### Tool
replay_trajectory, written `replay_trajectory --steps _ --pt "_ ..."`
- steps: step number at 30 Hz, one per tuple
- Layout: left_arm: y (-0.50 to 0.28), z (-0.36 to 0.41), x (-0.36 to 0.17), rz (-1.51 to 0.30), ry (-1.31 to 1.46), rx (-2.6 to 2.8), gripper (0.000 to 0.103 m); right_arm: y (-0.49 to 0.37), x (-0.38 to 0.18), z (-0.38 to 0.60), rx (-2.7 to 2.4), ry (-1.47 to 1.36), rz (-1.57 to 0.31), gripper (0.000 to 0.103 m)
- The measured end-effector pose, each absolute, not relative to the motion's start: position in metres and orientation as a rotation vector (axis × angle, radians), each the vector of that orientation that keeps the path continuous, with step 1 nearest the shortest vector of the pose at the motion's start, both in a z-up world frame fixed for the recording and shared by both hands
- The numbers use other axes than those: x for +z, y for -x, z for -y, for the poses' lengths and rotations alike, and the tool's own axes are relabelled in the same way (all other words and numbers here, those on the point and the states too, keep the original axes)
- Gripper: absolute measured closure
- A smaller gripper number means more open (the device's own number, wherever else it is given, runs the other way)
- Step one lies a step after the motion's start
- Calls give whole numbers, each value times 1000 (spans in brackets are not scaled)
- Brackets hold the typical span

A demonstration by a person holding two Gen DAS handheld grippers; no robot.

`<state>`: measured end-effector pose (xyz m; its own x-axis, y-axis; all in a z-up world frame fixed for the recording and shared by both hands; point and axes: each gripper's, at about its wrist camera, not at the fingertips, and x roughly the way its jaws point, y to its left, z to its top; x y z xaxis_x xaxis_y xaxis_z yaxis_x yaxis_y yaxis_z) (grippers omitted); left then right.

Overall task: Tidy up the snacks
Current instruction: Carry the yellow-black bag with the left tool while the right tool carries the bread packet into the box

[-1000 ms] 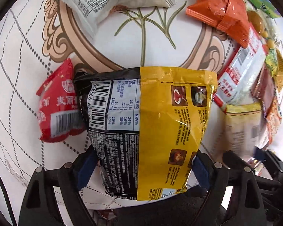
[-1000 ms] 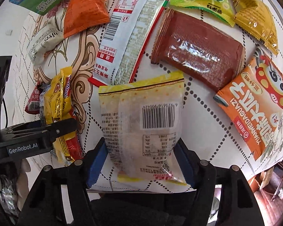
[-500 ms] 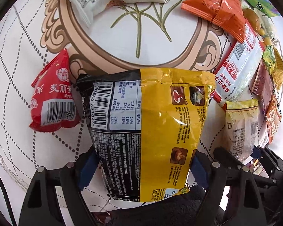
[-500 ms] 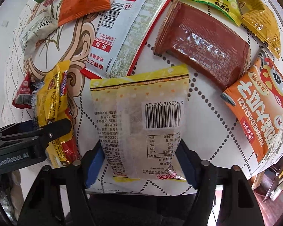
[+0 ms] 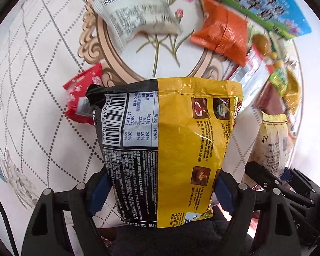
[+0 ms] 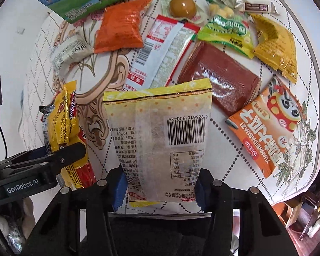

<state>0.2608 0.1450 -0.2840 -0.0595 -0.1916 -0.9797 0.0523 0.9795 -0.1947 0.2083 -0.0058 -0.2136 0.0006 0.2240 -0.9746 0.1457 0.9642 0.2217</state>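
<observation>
Your left gripper (image 5: 160, 192) is clenched on the black-and-yellow foil noodle packet (image 5: 166, 149), blue pads pressing both side edges. Compared with one second ago, the packet sits higher over the white patterned tablecloth (image 5: 42, 106): the red foil sachet (image 5: 81, 102) beside it now looks smaller and farther below. Treat this packet as lifted clear and ready to carry.

Your right gripper (image 6: 160, 188) has changed most. One second ago its jaws stood wide on either side of the pale yellow translucent snack pouch with barcode (image 6: 160, 132); now they are closing, and the pads pinch the pouch's lower end. The pouch's top edge stands forward of the dark red flat packet (image 6: 219, 79) and the red-and-white long wrapper (image 6: 160, 53).

Judgement: both hands now carry one item each. The remaining snacks lie scattered on the cloth, so sorting is at an early stage.
</observation>
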Motion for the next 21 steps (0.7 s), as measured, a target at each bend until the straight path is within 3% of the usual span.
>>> replay_trajectory --steps 10,14,21 --pt "-298 -131 -159 -1436 271 -199 20 -272 -131 60 238 -368 -1417 49" --pt "-350 -104 -130 -1372 335 -190 20 -306 -78 110 277 -355 -1346 49" --pt "-473 -65 -96 -1324 254 -142 20 -425 -51 143 290 -298 -1263 49"
